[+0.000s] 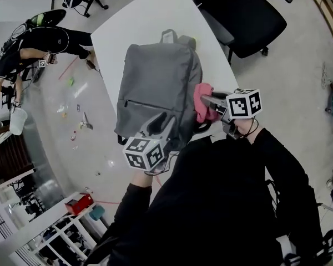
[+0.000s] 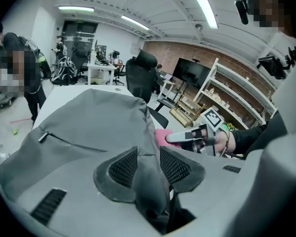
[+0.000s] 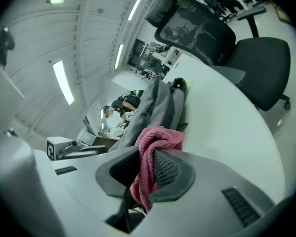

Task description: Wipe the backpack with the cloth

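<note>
Backpack (image 1: pixel 155 87): grey, zipped front pocket facing up. Lies flat on the white table (image 1: pixel 127 26) at the centre of the head view, with the carry handle toward the upper edge and the bottom end at the near table edge. Any lettering on it too small to make out.

Cloth (image 1: pixel 202 101): pink, bunched, just right of centre in the head view, touching the backpack's right side. Sits clamped between the closed jaws of the right gripper (image 1: pixel 206 100), with a fold hanging down past the ribbed pads (image 3: pixel 167 169) in the right gripper view.

Left gripper (image 1: pixel 160 121): lower centre of the head view, at the backpack's near end. Jaws partly closed, pinching a raised fold of grey backpack fabric between the black pads (image 2: pixel 124 168).

Marker cubes (image 1: pixel 144 153): one on each gripper, printed with black-and-white square codes and no readable words.

Further out: black office chair (image 1: pixel 244 13) at the upper right, beside the table. Person in black (image 1: pixel 39 43) low on the floor at the upper left. Red box (image 1: pixel 79 204) at the lower left. Dark wall screen (image 2: pixel 191 73) and shelves (image 2: pixel 227 95) against a brick wall, right of centre in the left gripper view.
</note>
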Motion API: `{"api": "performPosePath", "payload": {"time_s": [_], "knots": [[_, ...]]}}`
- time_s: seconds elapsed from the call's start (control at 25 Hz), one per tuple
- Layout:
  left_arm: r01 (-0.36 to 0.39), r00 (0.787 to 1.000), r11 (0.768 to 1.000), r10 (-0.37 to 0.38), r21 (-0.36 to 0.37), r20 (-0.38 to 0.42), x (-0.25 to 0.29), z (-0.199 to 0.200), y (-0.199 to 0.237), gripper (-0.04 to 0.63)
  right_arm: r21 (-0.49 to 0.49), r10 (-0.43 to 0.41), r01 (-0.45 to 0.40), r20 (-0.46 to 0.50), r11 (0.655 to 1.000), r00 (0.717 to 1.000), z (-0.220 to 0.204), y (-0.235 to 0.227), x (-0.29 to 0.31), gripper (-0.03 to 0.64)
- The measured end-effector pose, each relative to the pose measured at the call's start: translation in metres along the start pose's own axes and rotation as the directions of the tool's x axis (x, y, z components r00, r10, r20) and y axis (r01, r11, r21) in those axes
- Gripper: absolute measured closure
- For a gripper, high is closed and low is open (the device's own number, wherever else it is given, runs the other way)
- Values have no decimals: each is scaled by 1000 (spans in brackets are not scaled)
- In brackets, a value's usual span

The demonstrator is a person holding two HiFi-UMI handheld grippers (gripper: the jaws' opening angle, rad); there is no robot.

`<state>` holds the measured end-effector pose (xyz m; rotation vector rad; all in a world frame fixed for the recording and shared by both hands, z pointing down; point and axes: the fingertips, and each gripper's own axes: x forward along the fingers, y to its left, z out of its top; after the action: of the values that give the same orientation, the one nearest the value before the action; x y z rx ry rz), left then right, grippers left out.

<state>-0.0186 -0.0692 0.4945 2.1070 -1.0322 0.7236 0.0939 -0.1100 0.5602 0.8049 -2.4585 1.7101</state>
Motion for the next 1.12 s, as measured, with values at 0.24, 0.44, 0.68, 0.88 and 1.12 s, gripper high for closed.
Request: {"api": "performPosePath", "payload": {"time_s": [0.24, 0.44, 0.68, 0.88, 1.12], "knots": [[40, 999, 999, -40, 13, -4, 5, 0, 1, 439, -279, 120, -173, -196, 945, 973, -77, 91, 20, 548], [-16, 999, 1000, 16, -4, 29, -10, 8, 9, 440, -358, 217, -400, -455, 844, 864, -129, 132, 33, 548], [-130, 990, 991, 131, -30, 46, -33, 2, 11, 440, -285, 249, -382, -408, 879, 878, -113, 113, 26, 548], [-251, 968, 964, 250, 90, 19, -45, -16, 8, 439, -323, 143, -246, -309, 914, 940, -49, 58, 22, 548], [-272, 953, 905, 301, 326, -39, -45, -42, -17, 420, -362, -10, -33, -116, 932, 993, 44, 9, 8, 548]]}}
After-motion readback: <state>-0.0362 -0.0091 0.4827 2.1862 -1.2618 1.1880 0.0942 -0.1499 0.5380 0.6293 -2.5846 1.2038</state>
